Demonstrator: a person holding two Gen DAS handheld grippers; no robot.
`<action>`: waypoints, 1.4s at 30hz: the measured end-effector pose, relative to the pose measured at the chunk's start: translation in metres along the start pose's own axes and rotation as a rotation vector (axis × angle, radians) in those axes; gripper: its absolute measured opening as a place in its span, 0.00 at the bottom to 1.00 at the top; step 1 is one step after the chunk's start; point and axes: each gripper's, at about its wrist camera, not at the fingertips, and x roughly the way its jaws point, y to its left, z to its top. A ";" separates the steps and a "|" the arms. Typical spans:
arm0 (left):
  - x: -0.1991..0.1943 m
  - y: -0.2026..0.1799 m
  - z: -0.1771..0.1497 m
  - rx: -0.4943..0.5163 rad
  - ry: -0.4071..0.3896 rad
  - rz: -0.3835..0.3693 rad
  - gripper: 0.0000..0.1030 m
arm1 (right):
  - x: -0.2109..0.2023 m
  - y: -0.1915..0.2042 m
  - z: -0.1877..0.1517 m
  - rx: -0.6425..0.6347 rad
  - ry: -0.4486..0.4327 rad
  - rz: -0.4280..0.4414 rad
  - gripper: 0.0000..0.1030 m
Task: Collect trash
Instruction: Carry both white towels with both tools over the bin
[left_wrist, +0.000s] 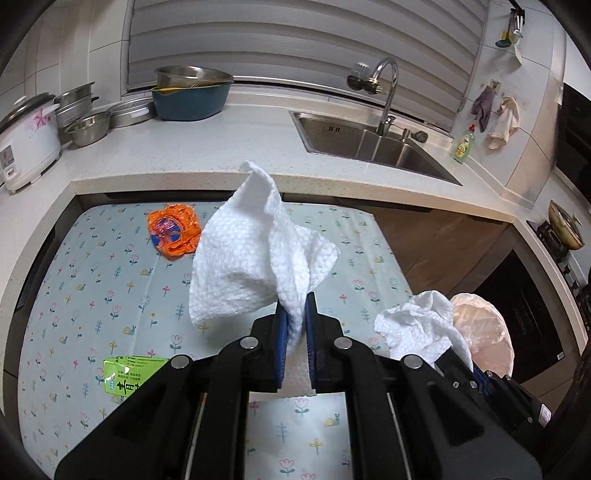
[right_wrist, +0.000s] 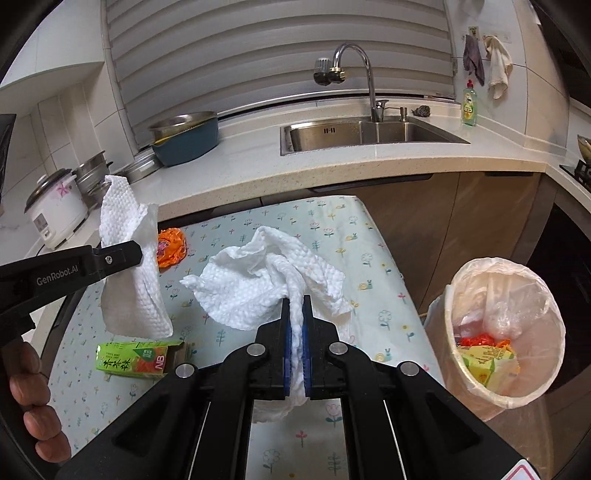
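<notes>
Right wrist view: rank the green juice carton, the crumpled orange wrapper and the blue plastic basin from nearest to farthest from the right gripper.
1. Green juice carton: lying on the floral mat, just left of the right gripper.
2. Crumpled orange wrapper: farther up the mat, to the left, near the counter edge.
3. Blue plastic basin: on the white counter behind, holding a metal bowl.

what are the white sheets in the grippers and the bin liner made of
Sheets: likely paper towel, matte, with a dimpled embossed weave, crumpling softly. Bin liner: thin translucent plastic film, slightly glossy and wrinkled over the rim.
</notes>
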 end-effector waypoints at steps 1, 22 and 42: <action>-0.003 -0.008 0.000 0.011 -0.004 -0.006 0.08 | -0.005 -0.006 0.001 0.007 -0.009 -0.004 0.05; -0.007 -0.153 -0.022 0.198 0.021 -0.157 0.08 | -0.064 -0.136 -0.006 0.167 -0.085 -0.111 0.05; 0.018 -0.252 -0.043 0.334 0.092 -0.274 0.09 | -0.076 -0.231 -0.023 0.295 -0.085 -0.207 0.05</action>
